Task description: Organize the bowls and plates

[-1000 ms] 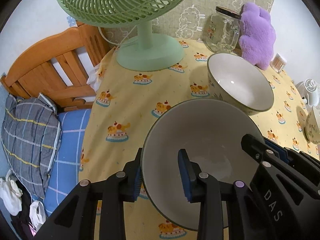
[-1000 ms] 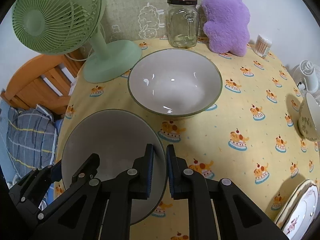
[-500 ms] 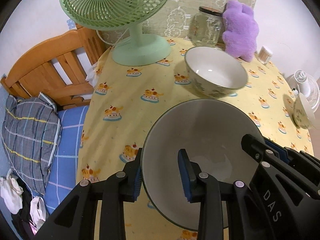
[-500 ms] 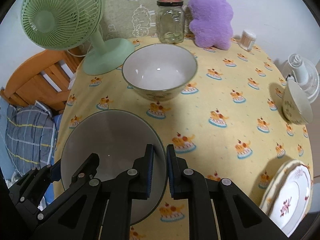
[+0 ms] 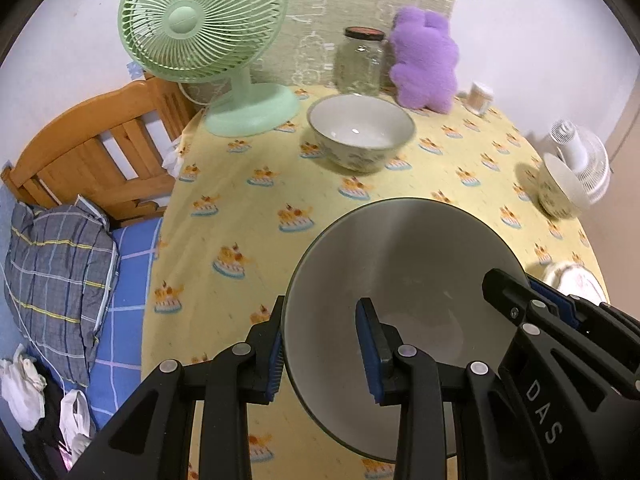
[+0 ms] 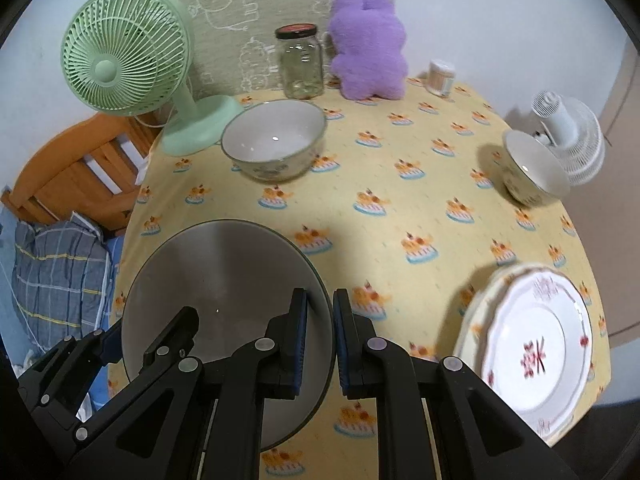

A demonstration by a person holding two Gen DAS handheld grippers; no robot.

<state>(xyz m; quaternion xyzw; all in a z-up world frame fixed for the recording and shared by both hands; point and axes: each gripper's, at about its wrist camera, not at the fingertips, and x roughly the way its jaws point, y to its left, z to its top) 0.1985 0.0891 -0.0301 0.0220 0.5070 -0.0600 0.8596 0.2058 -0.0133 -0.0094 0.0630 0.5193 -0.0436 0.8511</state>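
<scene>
Two grippers shared one load: the left gripper (image 5: 322,354) pinched the grey bowl (image 5: 404,276) at its 9 o'clock rim, one finger outside the wall and one inside, while the right gripper (image 6: 320,344) clamped the opposite rim at 3 o'clock the same way, which looked like a way to carry it level and stop it tipping. The bowl hung between them at the near edge of the yellow tablecloth (image 6: 400,216), apparently lifted clear. Out at 4 o'clock from the right gripper lay the stacked plates (image 6: 536,352). Farther off, at 12 o'clock, sat the patterned bowl (image 6: 274,144), the likely nesting spot, and at 2 o'clock the small bowl (image 6: 532,178) waited. Beyond those stood the green fan (image 5: 204,28), glass jar (image 6: 300,64) and purple plush (image 6: 368,48).
</scene>
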